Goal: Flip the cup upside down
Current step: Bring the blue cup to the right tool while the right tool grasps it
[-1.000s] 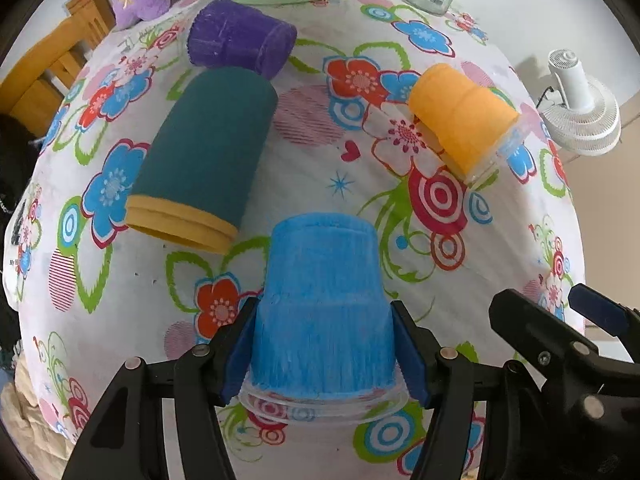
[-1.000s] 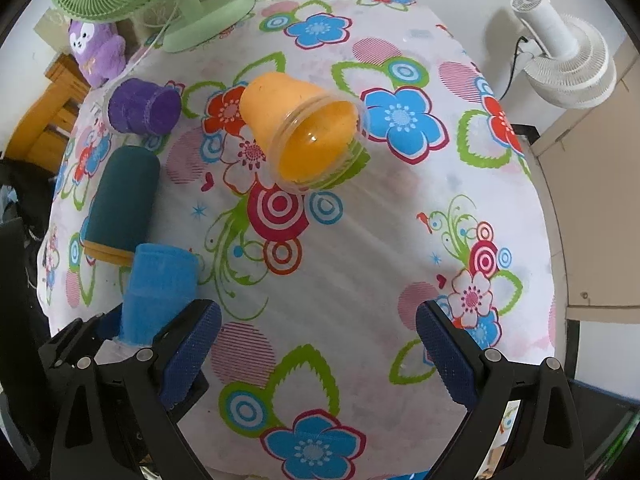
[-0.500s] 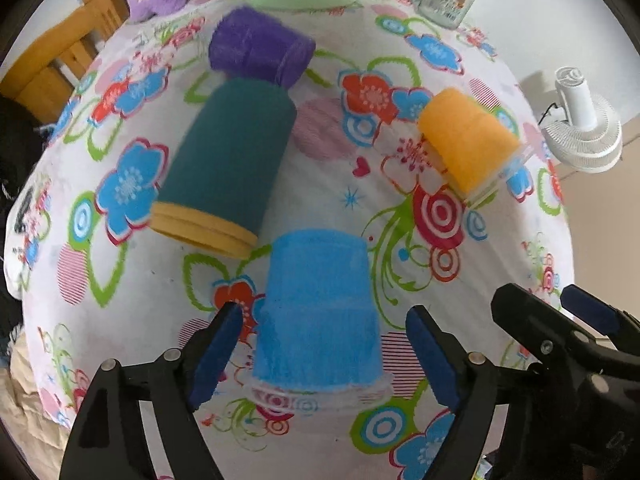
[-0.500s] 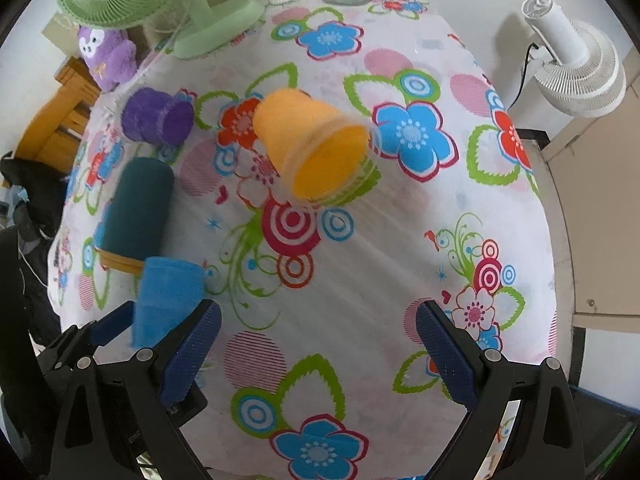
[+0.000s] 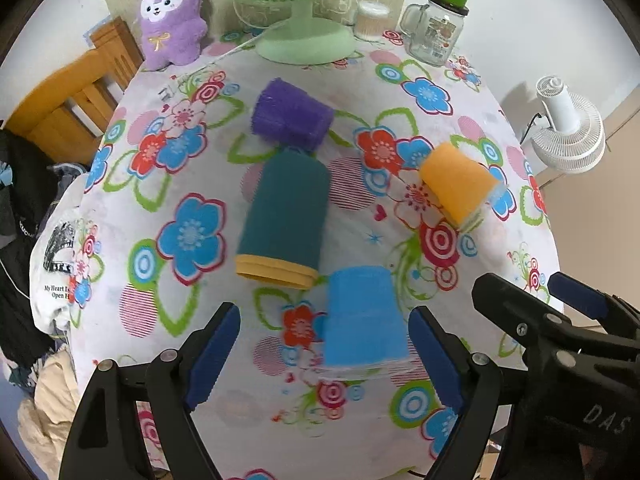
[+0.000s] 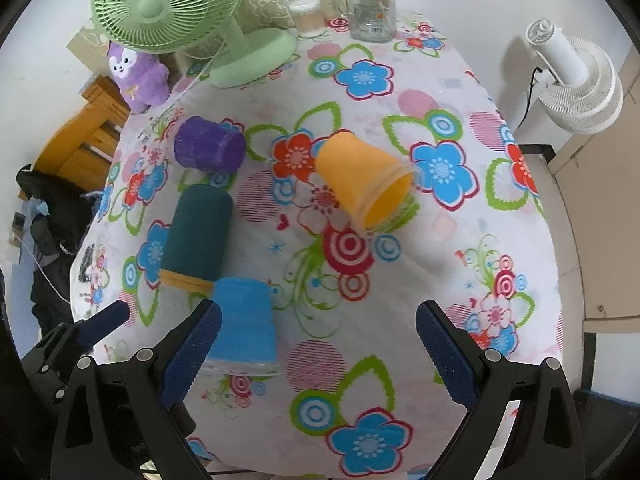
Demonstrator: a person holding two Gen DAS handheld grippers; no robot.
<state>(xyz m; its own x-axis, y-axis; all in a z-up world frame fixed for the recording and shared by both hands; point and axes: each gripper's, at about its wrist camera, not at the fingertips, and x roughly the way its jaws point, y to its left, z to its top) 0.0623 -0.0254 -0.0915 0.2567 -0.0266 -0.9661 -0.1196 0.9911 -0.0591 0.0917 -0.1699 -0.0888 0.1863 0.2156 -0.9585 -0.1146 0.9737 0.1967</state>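
A blue cup (image 5: 362,316) stands upside down on the flowered tablecloth, rim down; it also shows in the right wrist view (image 6: 244,322). My left gripper (image 5: 326,358) is open and empty, raised above and behind the cup, its jaws wide apart. My right gripper (image 6: 320,354) is open and empty over the table's near part. An orange cup (image 6: 366,180) lies on its side, mouth toward the right. A teal cup (image 5: 286,214) with a yellow rim and a purple cup (image 5: 292,116) also lie on their sides.
A green fan (image 6: 172,12), a purple plush toy (image 5: 172,12), a glass jar with a green lid (image 5: 436,28) and a small pot of cotton swabs (image 5: 370,20) stand at the table's far edge. A white fan (image 6: 576,80) stands beyond the right edge. A wooden chair (image 5: 60,100) is left.
My left gripper opened, let go of the blue cup and drew back and up. The cup stays standing upside down. The right gripper rose a little.
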